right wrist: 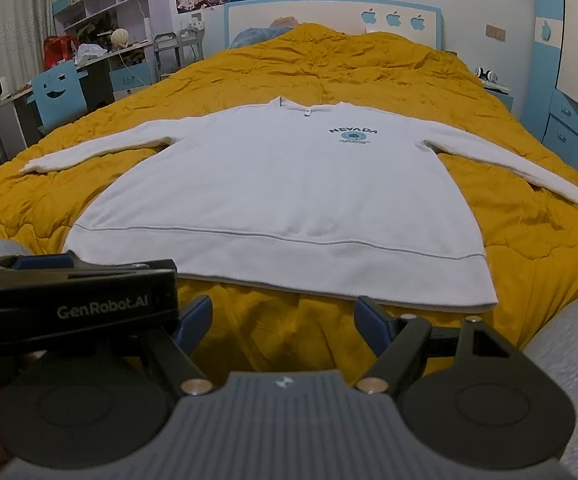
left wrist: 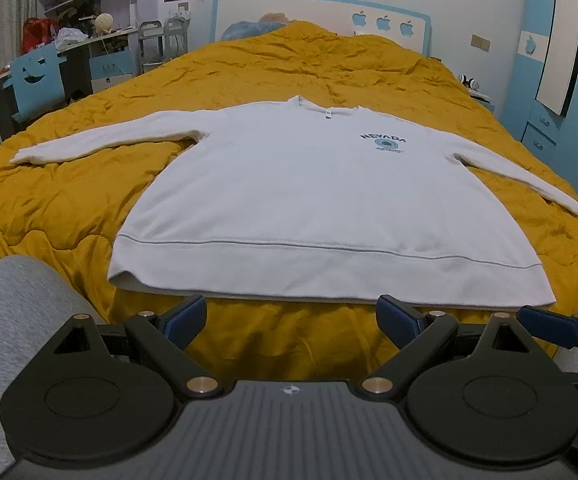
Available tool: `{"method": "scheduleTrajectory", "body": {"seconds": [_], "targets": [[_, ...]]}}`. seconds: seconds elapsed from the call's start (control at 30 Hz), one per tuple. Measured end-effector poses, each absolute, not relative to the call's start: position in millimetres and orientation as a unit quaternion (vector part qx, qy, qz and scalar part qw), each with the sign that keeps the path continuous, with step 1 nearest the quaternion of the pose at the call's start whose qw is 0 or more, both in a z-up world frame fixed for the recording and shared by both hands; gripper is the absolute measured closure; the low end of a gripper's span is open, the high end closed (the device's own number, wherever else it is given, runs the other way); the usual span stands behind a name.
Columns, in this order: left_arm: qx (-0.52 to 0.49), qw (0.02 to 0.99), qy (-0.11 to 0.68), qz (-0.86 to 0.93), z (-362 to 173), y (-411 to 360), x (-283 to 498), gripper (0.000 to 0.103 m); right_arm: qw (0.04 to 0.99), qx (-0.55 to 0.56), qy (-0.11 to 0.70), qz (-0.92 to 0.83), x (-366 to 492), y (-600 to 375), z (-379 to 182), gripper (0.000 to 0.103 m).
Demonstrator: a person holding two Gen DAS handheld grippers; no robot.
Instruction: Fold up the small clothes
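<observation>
A white long-sleeved sweatshirt [left wrist: 309, 196] [right wrist: 289, 200] with a blue "NEVADA" print lies flat, front up, on the mustard quilt, both sleeves spread out to the sides and its hem nearest me. My left gripper [left wrist: 291, 322] hovers open just short of the hem, nothing between its blue pads. My right gripper [right wrist: 283, 322] also stands open, short of the hem and to the right of the left one. In the right wrist view the left gripper's black body [right wrist: 73, 300] crosses the lower left; the right gripper's fingertip [left wrist: 549, 326] shows at the left wrist view's right edge.
The mustard quilt [left wrist: 89, 208] [right wrist: 529, 216] covers a wide bed with a white and blue headboard [left wrist: 321, 16]. A cluttered desk, shelves and a blue chair [left wrist: 39, 80] stand to the left. Blue drawers [left wrist: 541, 132] stand to the right. Grey sleeves [left wrist: 13, 312] [right wrist: 573, 344] show at the bottom corners.
</observation>
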State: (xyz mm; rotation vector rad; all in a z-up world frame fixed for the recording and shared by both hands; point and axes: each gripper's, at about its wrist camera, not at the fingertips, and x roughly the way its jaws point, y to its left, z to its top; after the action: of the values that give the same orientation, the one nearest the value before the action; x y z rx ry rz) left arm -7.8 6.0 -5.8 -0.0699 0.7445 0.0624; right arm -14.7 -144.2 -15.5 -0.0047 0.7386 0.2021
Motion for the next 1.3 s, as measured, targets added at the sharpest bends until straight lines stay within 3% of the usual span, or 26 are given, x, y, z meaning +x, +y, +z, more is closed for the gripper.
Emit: {"method": "scheduleTrajectory", "body": {"seconds": [1.0, 1.3], "targets": [[-0.056, 0.914, 0.402, 0.023, -35.5, 23.2, 15.7, 0.0, 0.919, 0.001, 0.378, 0.112, 11.1, -130.5, -39.3, 0.03], [-0.093, 0.938, 0.334, 0.022, -14.4, 67.4, 34.8, 0.002, 0.92, 0.045, 0.363, 0.14, 38.5, -122.1, -29.0, 0.03]]}}
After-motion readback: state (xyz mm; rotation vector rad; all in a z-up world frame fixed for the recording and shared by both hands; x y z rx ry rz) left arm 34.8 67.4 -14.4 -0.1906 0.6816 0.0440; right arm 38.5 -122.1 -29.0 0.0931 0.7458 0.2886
